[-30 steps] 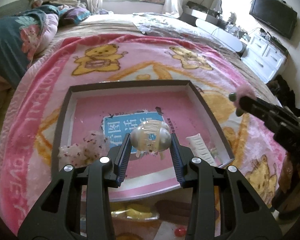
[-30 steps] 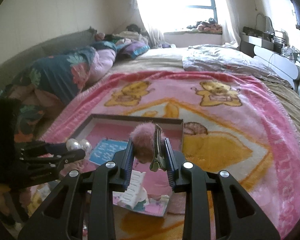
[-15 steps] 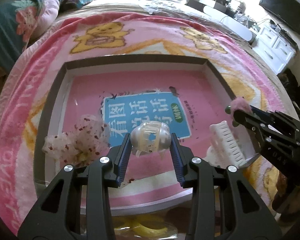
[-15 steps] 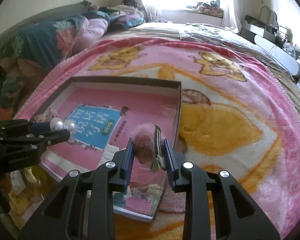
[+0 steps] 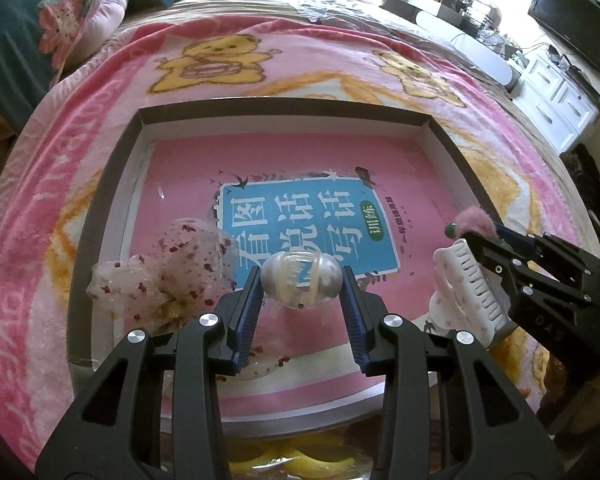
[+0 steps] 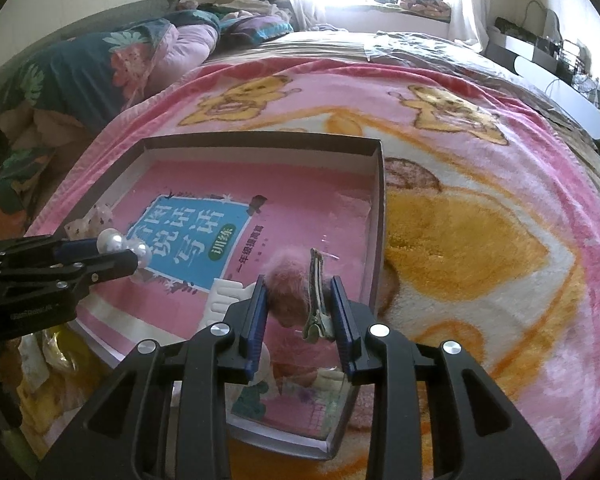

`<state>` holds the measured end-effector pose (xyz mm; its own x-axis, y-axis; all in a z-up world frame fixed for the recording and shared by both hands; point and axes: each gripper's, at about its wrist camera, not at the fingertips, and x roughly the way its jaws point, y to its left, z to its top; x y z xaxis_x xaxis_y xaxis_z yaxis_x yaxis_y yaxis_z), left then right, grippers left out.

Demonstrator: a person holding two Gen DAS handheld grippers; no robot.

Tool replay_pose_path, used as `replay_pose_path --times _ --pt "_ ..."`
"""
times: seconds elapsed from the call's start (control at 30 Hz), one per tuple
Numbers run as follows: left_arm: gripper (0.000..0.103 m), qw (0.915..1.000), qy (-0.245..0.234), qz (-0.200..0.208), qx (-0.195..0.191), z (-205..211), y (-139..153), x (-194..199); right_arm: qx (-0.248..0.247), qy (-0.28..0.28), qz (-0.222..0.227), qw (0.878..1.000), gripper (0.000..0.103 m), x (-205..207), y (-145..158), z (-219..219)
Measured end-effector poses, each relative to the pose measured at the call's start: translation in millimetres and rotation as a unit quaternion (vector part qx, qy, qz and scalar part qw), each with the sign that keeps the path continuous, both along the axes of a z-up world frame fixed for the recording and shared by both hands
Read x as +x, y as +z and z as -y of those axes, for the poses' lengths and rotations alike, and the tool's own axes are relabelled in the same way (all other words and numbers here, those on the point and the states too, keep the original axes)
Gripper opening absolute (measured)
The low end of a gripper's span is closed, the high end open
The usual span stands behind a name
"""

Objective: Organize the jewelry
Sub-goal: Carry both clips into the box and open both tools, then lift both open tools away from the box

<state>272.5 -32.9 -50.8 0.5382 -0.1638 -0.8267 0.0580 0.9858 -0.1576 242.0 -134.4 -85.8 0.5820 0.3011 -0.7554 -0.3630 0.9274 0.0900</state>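
The tray (image 5: 100, 208) on the blanket (image 5: 340, 60) has bare floor toward its far edge; a lace bow (image 5: 160, 276) and white comb (image 5: 466, 292) lie near its front corners. Both grippers reach over the front edge: the left gripper (image 5: 302, 286) pinches a pearl clip (image 5: 300, 280), the right gripper (image 6: 300, 304) a pink fuzzy clip (image 6: 290, 288).

Box floor (image 5: 284, 160) lies open beyond tulle bow (image 5: 168, 264) and white claw clip (image 5: 466, 286).

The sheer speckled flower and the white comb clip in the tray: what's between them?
In the left wrist view, the left gripper holding a pearl clip, over the book's blue title.
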Motion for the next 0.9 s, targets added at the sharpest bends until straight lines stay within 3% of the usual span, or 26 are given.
replay_pose_path --times 0.2,0.4,0.53,0.73,0.9 --pt "0.03 1.0 0.002 -0.001 -0.001 -0.6 1.2 0.6 0.017 -0.003 -0.003 1.0 0.033 1.3 3.5 4.6" --pt "0.031 1.0 0.001 0.001 0.001 2.2 5.3 -0.5 0.031 -0.004 0.003 1.0 0.043 -1.4 12.9 9.7" --pt "0.032 1.0 0.001 0.004 0.001 3.4 10.5 -3.3 0.045 -0.008 0.004 0.999 0.056 -3.3 19.8 15.9" --pt "0.046 0.9999 0.008 0.014 -0.004 1.2 23.8 -11.6 0.074 -0.023 0.028 0.997 0.078 -14.9 41.2 31.4" --pt "0.066 0.9992 0.02 0.033 -0.013 -3.7 44.9 -25.9 0.096 -0.036 0.052 0.993 0.087 -29.0 62.2 46.4"
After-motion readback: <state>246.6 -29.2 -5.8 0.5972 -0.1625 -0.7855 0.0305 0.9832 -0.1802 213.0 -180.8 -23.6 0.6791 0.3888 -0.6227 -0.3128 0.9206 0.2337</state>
